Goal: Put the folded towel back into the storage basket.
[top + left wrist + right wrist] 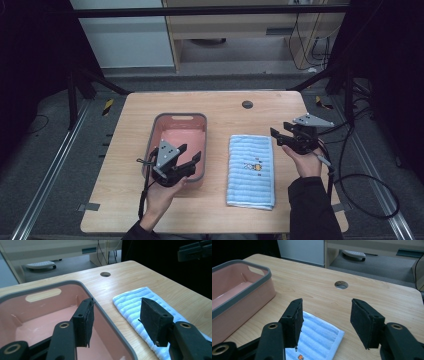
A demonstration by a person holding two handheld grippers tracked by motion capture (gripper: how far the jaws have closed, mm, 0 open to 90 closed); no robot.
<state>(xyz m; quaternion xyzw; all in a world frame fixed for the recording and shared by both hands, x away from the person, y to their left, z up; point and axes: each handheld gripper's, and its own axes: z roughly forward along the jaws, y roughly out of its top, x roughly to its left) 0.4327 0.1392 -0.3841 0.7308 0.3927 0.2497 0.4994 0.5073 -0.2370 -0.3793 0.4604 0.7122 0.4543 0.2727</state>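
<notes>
Nothing is being gripped yet: left gripper and right gripper are being held open. Folded towel is lying flat beside empty basin; pickup is pending.

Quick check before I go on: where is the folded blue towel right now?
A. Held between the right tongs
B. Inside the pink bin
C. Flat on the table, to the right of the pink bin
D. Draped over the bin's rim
C: the folded blue towel lies flat on the table beside the pink bin, whose inside is bare, and both the left tongs and right tongs stand open with nothing between them.
</notes>
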